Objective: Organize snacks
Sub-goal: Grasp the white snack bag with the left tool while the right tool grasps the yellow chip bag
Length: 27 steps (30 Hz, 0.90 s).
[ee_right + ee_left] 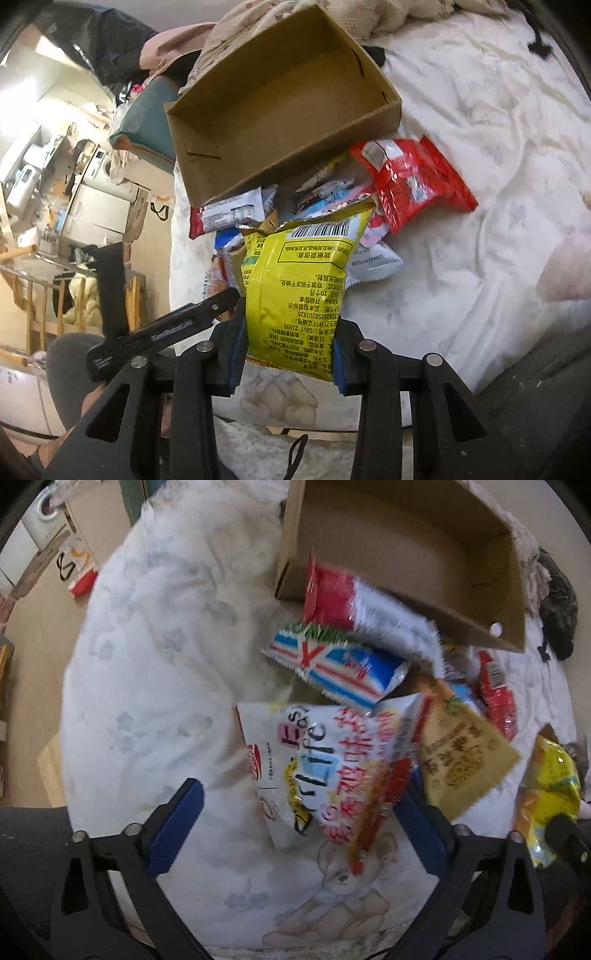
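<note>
Right gripper [290,363] pinches yellow snack bag [299,284] by its near end, clear of the pile, likely bound for the empty cardboard box [280,99] beyond. Left gripper [301,827] wide open, empty, over white chip bag [314,760].

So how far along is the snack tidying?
Barely started: the cardboard box looks empty. In hand: the right hand-held gripper is clamped on a yellow snack bag; the left hand-held gripper stands open over a white bag. Left: the pile beside the box, including a red packet.
</note>
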Each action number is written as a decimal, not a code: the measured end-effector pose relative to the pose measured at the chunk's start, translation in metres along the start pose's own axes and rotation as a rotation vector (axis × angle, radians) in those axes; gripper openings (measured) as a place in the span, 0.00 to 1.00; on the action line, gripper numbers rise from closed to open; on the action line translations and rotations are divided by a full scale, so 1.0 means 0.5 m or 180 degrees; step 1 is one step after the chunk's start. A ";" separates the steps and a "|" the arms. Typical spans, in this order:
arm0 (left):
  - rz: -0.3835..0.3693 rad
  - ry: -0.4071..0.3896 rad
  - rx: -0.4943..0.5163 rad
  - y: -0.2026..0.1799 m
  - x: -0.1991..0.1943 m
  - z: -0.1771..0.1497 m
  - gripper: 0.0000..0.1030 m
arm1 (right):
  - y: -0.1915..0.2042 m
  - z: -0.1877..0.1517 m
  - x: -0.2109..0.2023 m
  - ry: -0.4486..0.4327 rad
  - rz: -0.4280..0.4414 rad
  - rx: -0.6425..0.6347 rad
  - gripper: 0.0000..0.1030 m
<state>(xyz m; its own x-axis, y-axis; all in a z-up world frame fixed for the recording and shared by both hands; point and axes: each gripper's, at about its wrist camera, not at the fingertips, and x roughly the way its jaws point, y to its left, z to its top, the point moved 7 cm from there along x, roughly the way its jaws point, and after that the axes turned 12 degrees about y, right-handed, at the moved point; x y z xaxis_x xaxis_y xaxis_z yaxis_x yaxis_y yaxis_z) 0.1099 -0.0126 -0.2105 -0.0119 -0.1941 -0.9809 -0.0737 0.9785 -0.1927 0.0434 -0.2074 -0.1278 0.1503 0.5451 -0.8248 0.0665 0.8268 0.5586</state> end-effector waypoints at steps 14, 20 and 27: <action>-0.0030 -0.0078 0.0107 -0.007 -0.019 -0.033 0.45 | -0.001 0.006 0.003 -0.0112 0.0018 0.0015 0.37; 0.0217 -0.0401 0.0193 -0.001 -0.101 -0.059 0.38 | 0.007 0.008 -0.009 -0.0173 0.0066 -0.0017 0.37; 0.0358 -0.0862 0.0168 0.034 -0.205 -0.063 0.35 | 0.015 0.025 -0.043 -0.0355 0.0119 -0.0080 0.37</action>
<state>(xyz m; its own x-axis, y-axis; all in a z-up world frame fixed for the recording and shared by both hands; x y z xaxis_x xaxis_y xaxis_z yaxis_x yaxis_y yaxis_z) 0.0783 0.0216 -0.1124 0.2500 -0.0654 -0.9660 -0.0348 0.9965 -0.0765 0.0532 -0.2146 -0.1046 0.2611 0.5581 -0.7877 0.0341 0.8101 0.5853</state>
